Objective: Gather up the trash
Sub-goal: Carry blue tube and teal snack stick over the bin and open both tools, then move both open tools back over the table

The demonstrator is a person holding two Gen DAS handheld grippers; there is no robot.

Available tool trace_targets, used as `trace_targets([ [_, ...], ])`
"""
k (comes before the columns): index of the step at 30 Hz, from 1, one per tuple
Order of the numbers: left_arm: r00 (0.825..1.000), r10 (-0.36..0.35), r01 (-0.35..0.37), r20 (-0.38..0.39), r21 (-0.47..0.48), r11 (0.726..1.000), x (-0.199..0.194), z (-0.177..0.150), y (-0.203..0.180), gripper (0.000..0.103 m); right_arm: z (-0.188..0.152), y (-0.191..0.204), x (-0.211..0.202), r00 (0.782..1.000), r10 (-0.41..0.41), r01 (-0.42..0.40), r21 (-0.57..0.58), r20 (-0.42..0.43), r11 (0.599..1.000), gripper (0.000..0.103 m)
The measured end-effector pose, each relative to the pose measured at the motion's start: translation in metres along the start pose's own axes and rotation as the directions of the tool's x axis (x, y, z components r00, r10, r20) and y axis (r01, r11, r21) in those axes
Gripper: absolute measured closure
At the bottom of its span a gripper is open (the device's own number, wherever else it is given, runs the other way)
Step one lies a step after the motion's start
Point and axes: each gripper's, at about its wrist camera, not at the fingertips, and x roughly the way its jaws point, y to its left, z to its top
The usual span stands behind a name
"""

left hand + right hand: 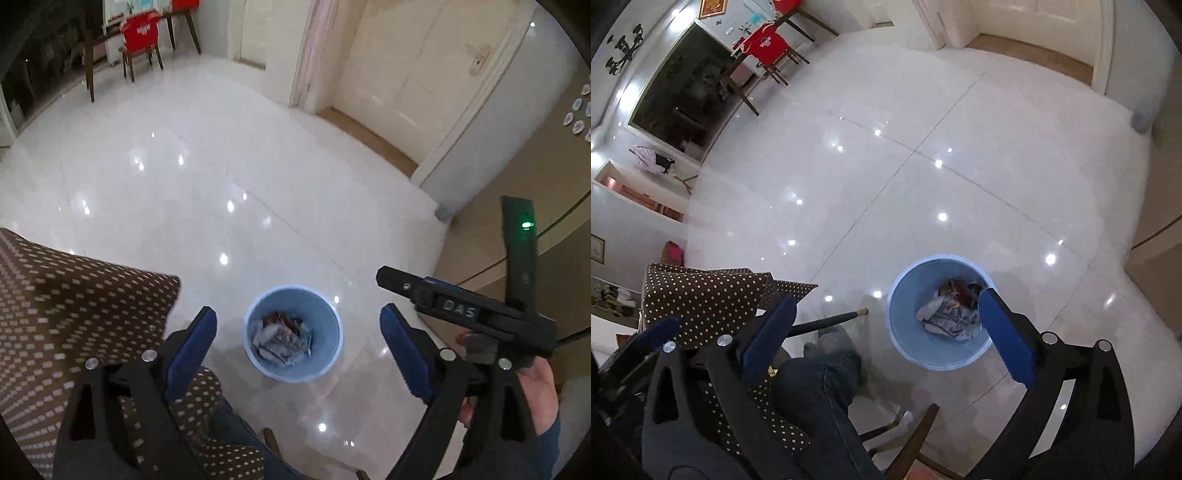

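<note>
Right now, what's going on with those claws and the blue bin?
Left gripper open, empty. Right gripper open, empty. Blue bin on floor below, trash inside. Nothing in the way.

Left gripper (298, 325) hangs above the bin (293, 295), tilted steeply down, jaws wide and empty. Right gripper (886, 321) hangs beside it over the same bin, jaws likewise spread (nothing between the blue pads (1006, 332)). A hand (532, 391) grips its handle.
</note>
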Motion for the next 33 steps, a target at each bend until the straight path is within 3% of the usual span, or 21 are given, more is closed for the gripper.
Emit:
trace_targets([
  [9, 0.985, -0.003, 0.011, 0.175, -0.044, 0.999, -0.086, -0.007, 0.023, 0.013, 0.002, 0.064, -0.038, 0.995, 0.058, -0.050, -0.094, 0.081, 0.994, 0.006],
  [17, 0.957, 0.075, -0.046, 0.281, -0.109, 0.993, -0.142, -0.031, 0.061, 0.013, -0.005, 0.136, -0.061, 0.985, 0.131, -0.104, -0.219, 0.113, 0.970, 0.006],
  [24, 0.930, 0.149, -0.090, 0.335, -0.187, 0.978, -0.182, -0.057, 0.101, 0.013, -0.020, 0.198, -0.061, 0.981, 0.175, -0.138, -0.332, 0.083, 0.933, 0.006],
  [30, 0.892, 0.265, -0.157, 0.366, -0.299, 0.941, -0.220, -0.091, 0.150, 0.013, -0.040, 0.263, -0.048, 0.979, 0.201, -0.164, -0.436, 0.038, 0.885, 0.006],
  [33, 0.868, 0.340, -0.201, 0.363, -0.369, 0.908, -0.235, -0.110, 0.177, 0.013, -0.055, 0.295, -0.036, 0.978, 0.207, -0.181, -0.485, 0.001, 0.856, 0.006],
])
